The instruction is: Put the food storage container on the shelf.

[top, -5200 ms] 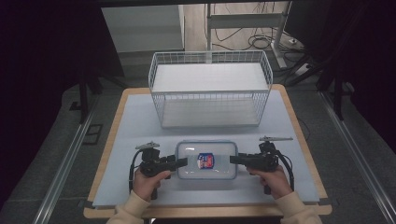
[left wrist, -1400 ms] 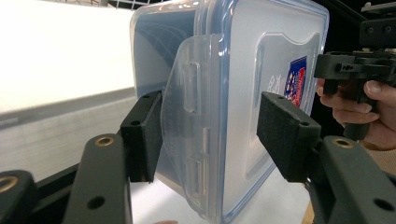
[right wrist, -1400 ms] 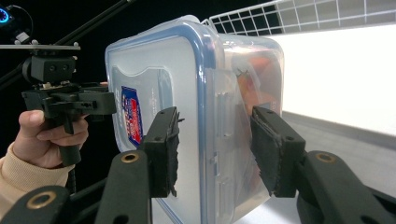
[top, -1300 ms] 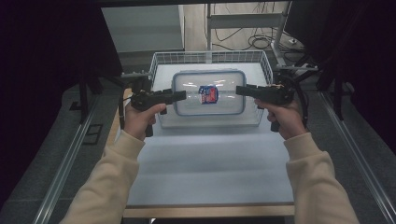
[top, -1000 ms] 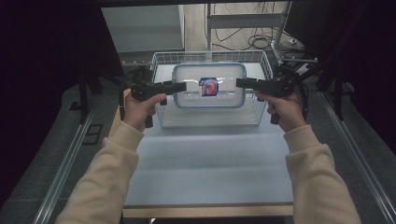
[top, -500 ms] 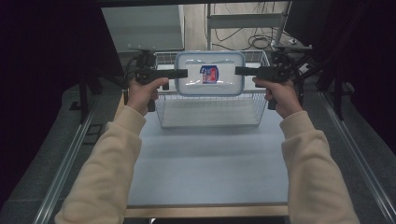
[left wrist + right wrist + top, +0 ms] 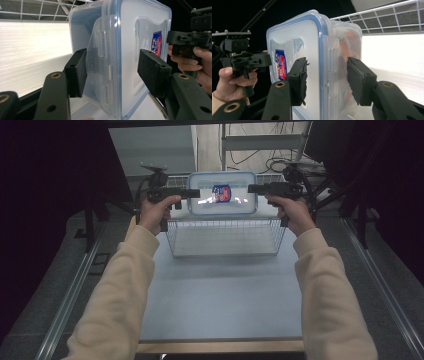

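A clear plastic container with a blue-rimmed lid and a red-and-blue label hangs in the air over the far rim of the white wire basket. It is tipped on edge, lid toward the person. My left gripper is shut on its left end and my right gripper on its right end. In the left gripper view the pads clamp the container at its side clip. In the right gripper view my gripper squeezes lid and body of the container; something orange shows inside.
The basket stands at the far end of the pale blue table, its white floor bare. Dark stands, cables and a shelf lie beyond it. Metal rails run along both table sides.
Both hands have carried the container up and farther away, from the basket's front side to above its far rim. Five seconds ago it sat on the table near the front edge.
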Tool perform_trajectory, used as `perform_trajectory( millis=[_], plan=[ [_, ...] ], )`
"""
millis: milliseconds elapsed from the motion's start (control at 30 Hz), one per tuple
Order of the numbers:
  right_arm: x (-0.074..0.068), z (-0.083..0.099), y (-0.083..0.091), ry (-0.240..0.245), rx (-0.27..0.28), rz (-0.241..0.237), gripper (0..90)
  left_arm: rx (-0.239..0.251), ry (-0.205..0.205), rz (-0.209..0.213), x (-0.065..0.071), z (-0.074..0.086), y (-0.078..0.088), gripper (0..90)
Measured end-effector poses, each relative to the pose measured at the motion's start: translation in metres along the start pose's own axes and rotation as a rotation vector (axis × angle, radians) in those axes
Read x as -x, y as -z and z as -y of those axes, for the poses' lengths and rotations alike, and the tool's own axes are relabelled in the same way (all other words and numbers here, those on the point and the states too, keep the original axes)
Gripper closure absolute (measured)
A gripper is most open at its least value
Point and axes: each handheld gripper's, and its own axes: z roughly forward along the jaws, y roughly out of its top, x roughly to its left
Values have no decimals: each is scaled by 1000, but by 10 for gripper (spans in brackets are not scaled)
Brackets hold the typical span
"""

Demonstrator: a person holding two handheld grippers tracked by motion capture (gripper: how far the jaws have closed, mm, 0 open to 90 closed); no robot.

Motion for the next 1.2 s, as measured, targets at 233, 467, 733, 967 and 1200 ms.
perform_trajectory(
  millis=[233,467,733,967,1200],
  plan=[
    [7,-4,-8,-63,12,23,506,-1,81,28,-14,-8,-9,413],
    [9,-5,-13,-83,28,63,489,-15,129,35,-21,-14,-16,389],
    [7,-3,-21,-68,20,121,482,-33,209,41,-33,-14,-27,308],
    [3,-1,-21,-42,32,151,447,-7,159,-44,-24,-15,-28,253],
    [-5,2,-5,26,95,146,390,57,86,-102,-9,-14,-11,178]
  ],
)
